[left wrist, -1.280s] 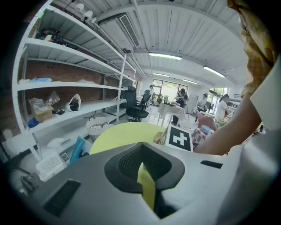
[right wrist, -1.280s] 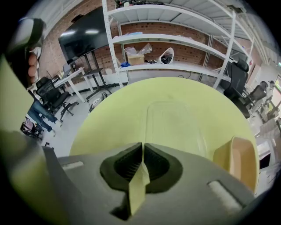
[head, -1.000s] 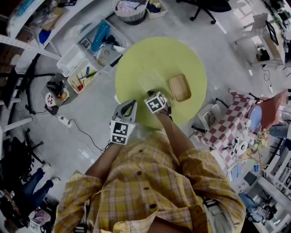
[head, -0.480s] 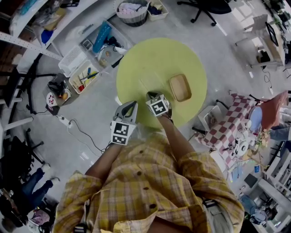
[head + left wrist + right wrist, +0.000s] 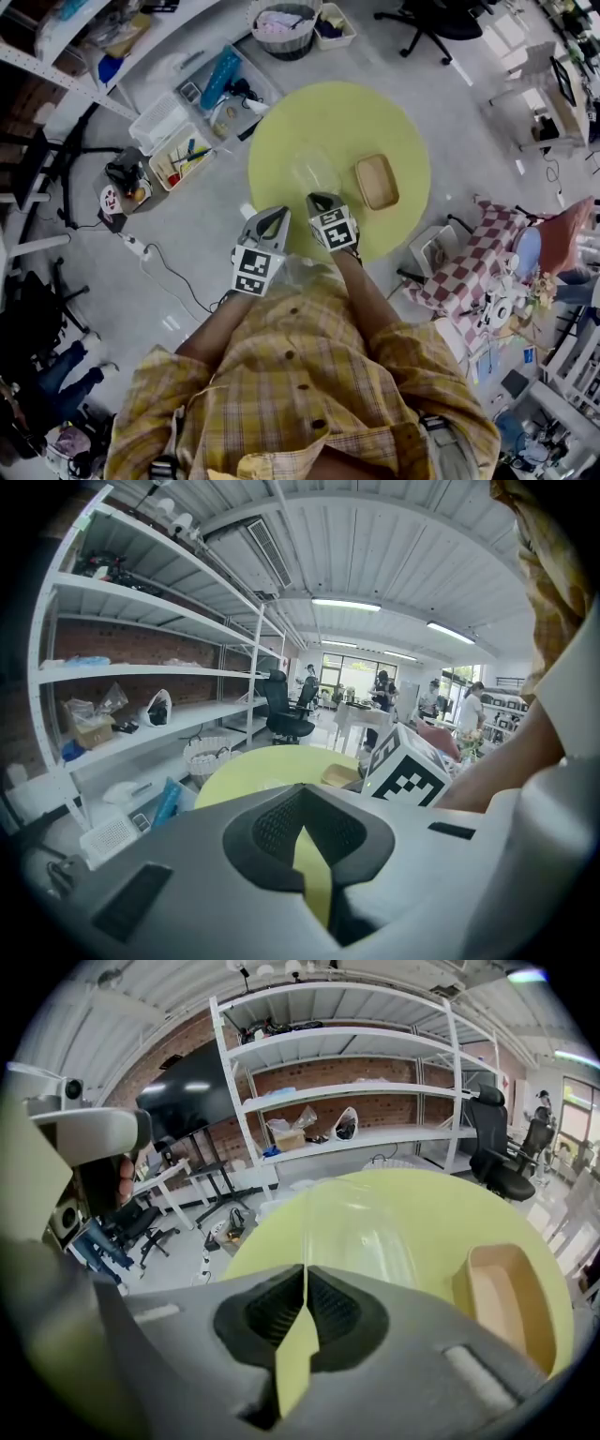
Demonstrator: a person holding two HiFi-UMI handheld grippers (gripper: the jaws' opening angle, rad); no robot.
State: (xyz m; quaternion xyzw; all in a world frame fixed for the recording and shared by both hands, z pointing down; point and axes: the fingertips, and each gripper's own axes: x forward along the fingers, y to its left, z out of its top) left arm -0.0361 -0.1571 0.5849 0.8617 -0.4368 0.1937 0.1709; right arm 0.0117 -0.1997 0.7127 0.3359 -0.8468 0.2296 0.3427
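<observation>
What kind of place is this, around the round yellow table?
Probably an open-plan workshop or lab office: tall white shelves holding boxes and bags line a brick wall, black swivel chairs stand on the floor, and a large dark screen is nearby.

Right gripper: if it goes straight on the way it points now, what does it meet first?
Probably the clear plastic item lying on the yellow table, directly ahead of the right gripper; depth is unclear.

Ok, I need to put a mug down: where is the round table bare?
The yellow table is bare across its far half and left of the clear plastic piece. It is crowded on the right, by the wooden tray, and at the near edge, by the left claw and right claw.
</observation>
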